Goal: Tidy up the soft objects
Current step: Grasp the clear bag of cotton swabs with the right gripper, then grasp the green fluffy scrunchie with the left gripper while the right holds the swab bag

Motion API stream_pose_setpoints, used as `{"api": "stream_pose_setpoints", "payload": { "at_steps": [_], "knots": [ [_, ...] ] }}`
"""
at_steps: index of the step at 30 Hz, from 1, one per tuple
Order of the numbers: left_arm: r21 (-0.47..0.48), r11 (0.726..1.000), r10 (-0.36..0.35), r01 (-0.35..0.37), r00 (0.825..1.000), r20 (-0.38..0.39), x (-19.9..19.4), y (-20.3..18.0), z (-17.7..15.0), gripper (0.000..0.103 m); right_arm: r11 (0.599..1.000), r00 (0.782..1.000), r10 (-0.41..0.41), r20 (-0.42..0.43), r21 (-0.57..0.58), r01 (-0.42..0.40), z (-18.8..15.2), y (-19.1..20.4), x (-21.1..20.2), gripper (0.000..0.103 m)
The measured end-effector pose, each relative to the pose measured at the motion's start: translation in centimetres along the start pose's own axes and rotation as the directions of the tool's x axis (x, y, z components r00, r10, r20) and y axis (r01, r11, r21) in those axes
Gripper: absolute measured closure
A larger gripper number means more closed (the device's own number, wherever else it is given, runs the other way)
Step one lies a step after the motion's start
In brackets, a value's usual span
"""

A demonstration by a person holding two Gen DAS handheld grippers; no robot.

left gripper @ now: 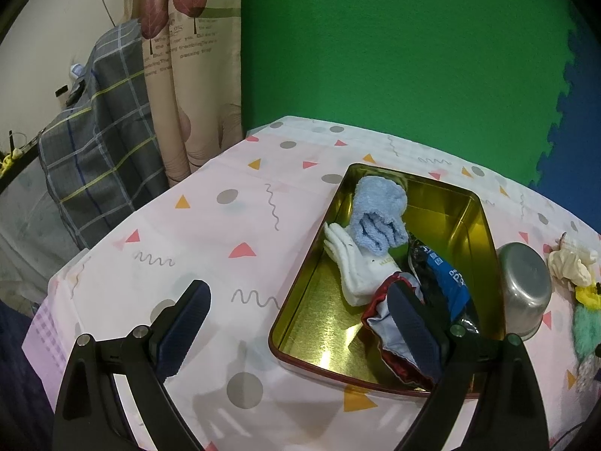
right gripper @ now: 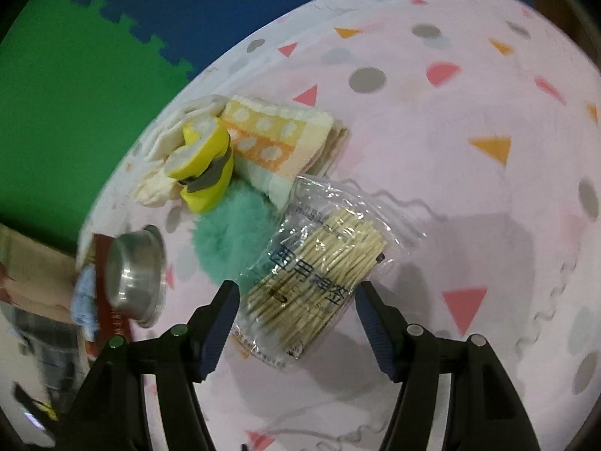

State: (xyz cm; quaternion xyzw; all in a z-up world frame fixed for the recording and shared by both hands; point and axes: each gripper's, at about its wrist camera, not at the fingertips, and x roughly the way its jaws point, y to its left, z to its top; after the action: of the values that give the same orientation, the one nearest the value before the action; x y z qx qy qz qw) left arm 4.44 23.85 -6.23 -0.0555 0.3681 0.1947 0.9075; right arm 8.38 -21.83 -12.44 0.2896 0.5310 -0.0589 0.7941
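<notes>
Here both tools are held open and empty: the left tool [left gripper: 296, 323] above the tin [left gripper: 484, 225], the right tool [right gripper: 296, 312] around the toothpick bag [right gripper: 319, 263]. The hard toothpicks could be grasped by mistake instead of the green pompom [right gripper: 229, 240] beside them.

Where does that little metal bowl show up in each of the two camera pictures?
Left wrist view: the metal bowl sits upside down at the right, just outside the gold tin.
Right wrist view: the metal bowl is at the left edge, blurred, beside the tin's red rim.
Shared landmark: the fluffy teal pom-pom, lying near the bowl in both views.
</notes>
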Motion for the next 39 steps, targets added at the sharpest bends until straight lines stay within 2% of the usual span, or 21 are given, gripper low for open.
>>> {"api": "stream_pose_setpoints", "payload": {
  "at_steps": [3,6,9,12,15,18,21,26,31,33,34,36,39],
  "knots": [
    [-0.001,1.000,-0.001,0.001,1.000,-0.004,0.0,0.0,0.0,0.009,0.984,0.992,-0.116,0.044,-0.129,0.121,0.1,2.1,0.4,0.037],
    [-0.003,1.000,-0.001,0.001,1.000,-0.005,0.1,0.0,0.1,0.009,0.952,0.977,-0.192,0.093,-0.223,0.208,-0.2,3.2,0.6,0.037],
    [-0.006,1.000,-0.001,0.001,1.000,-0.007,0.1,0.2,0.0,0.009,0.927,0.965,-0.230,0.127,-0.274,0.257,-0.6,3.4,0.4,0.037],
    [0.001,1.000,-0.001,0.001,1.000,-0.003,0.1,0.1,0.0,0.009,0.883,0.940,-0.291,0.177,-0.329,0.335,-1.0,3.0,0.1,0.037],
    [0.018,1.000,0.000,-0.001,1.000,0.003,0.0,-0.3,-0.1,0.009,0.864,0.934,-0.298,0.198,-0.360,0.353,-0.7,1.3,-0.7,0.037],
    [0.034,0.999,-0.009,0.009,1.000,0.007,-0.3,-0.9,-0.2,0.009,0.828,0.913,-0.325,0.246,-0.393,0.401,-0.6,-0.1,-1.1,0.037],
    [0.049,0.999,-0.026,0.025,0.999,0.019,-0.9,-1.6,-0.3,0.009,0.816,0.909,-0.315,0.273,-0.412,0.406,-0.1,-0.9,-0.8,0.037],
    [0.081,0.991,-0.105,0.102,0.994,0.024,-2.6,-4.2,-0.8,0.009,0.872,0.933,-0.239,0.270,-0.364,0.328,1.5,-2.4,-0.1,0.037],
    [0.174,0.967,-0.191,0.187,0.982,0.003,-4.4,-8.3,-1.7,0.009,0.869,0.937,-0.201,0.284,-0.390,0.305,1.6,-2.7,0.1,0.037],
    [0.204,0.951,-0.235,0.234,0.972,-0.018,-5.0,-10.1,-1.9,0.009,0.866,0.936,-0.190,0.296,-0.399,0.302,1.6,-2.9,0.0,0.038],
    [0.222,0.935,-0.274,0.276,0.961,-0.040,-5.3,-11.4,-2.1,0.009,0.864,0.934,-0.184,0.306,-0.403,0.302,1.6,-3.0,0.0,0.040],
    [0.233,0.914,-0.323,0.332,0.943,-0.077,-5.6,-13.1,-2.3,0.009,0.864,0.931,-0.175,0.320,-0.404,0.301,1.7,-3.3,-0.1,0.053],
    [0.258,0.875,-0.389,0.409,0.912,-0.127,-5.9,-16.1,-2.6,0.009,0.866,0.931,-0.161,0.327,-0.405,0.292,2.5,-4.0,-0.3,0.059]
  ]
}}
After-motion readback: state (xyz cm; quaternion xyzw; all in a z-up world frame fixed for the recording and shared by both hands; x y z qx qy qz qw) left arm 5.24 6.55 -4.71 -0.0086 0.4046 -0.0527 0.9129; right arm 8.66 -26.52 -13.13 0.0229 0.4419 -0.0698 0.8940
